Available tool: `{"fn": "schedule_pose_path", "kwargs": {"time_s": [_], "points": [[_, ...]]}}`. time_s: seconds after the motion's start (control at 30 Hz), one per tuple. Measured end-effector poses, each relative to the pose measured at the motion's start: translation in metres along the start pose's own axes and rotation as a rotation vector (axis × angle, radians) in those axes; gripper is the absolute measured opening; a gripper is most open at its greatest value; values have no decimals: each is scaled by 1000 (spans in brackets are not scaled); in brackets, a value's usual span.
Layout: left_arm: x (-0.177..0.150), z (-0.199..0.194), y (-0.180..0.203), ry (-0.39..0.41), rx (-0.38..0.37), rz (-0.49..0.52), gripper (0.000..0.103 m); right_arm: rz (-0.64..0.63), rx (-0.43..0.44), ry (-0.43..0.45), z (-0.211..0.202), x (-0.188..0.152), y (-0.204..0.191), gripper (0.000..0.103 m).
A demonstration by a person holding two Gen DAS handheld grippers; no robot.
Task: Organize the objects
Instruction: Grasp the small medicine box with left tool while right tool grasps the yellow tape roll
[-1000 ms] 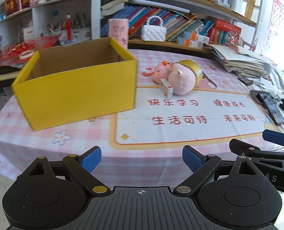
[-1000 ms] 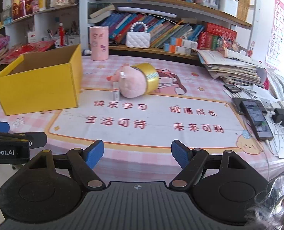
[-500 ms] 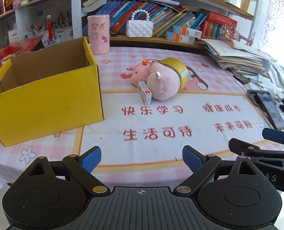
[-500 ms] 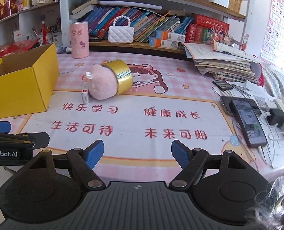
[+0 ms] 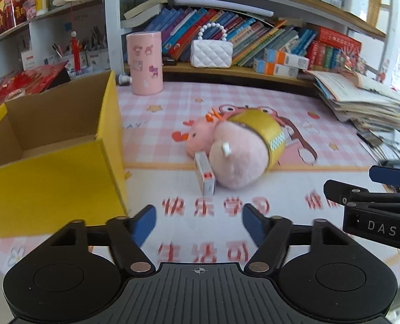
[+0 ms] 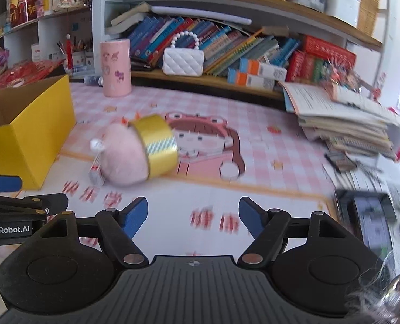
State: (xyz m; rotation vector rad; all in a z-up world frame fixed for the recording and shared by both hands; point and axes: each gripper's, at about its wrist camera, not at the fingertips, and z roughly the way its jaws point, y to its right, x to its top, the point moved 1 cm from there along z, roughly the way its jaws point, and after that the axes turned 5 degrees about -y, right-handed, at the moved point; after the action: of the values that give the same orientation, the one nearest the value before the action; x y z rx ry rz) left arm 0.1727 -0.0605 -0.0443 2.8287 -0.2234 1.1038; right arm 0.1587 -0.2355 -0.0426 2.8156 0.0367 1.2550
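Left wrist view: the left gripper (image 5: 199,221) has its jaws wide apart and empty, and the small white-and-red box (image 5: 205,173) lies straight ahead of them on the table (image 5: 321,102), long axis pointing toward the jaws, touching the pink plush toy (image 5: 236,152) with its gold tape roll (image 5: 267,132). The yellow box (image 5: 48,178) sits ahead-left. The right gripper (image 6: 193,216), equally spread and empty, sees the cluster ahead-left, so the left seems nearer.
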Motion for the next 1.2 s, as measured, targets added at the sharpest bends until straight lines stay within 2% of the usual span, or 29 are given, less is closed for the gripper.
{"fn": "schedule_pose_path", "kwargs": {"time_s": [0.1, 0.2, 0.43, 0.63, 0.67, 0.73, 0.8, 0.97, 1.03, 1.13, 1.2], "points": [[12, 16, 7, 15, 28, 11, 57, -10, 29, 6, 14, 15, 7, 72], [21, 39, 11, -15, 51, 17, 48, -27, 66, 4, 26, 27, 9, 71], [31, 83, 20, -74, 86, 34, 40, -69, 149, 3, 48, 49, 6, 69], [35, 104, 20, -93, 112, 32, 35, -107, 187, -1, 67, 63, -1, 67], [36, 105, 20, -86, 113, 30, 33, -117, 189, -3, 71, 66, -3, 66], [37, 106, 20, -84, 104, 34, 20, -130, 192, -12, 78, 69, -6, 66], [38, 103, 20, -81, 100, 41, 13, -139, 198, -16, 85, 72, -9, 65], [36, 83, 12, -62, 71, 22, 13, -130, 236, -44, 103, 79, -10, 58], [33, 72, 7, -64, 56, 5, 13, -101, 283, -52, 108, 81, -6, 43], [27, 58, 1, -67, 30, -24, 13, -65, 315, -58, 110, 83, 1, 42], [25, 50, -3, -67, 19, -34, 13, 19, 342, -81, 111, 84, 11, 42]]}}
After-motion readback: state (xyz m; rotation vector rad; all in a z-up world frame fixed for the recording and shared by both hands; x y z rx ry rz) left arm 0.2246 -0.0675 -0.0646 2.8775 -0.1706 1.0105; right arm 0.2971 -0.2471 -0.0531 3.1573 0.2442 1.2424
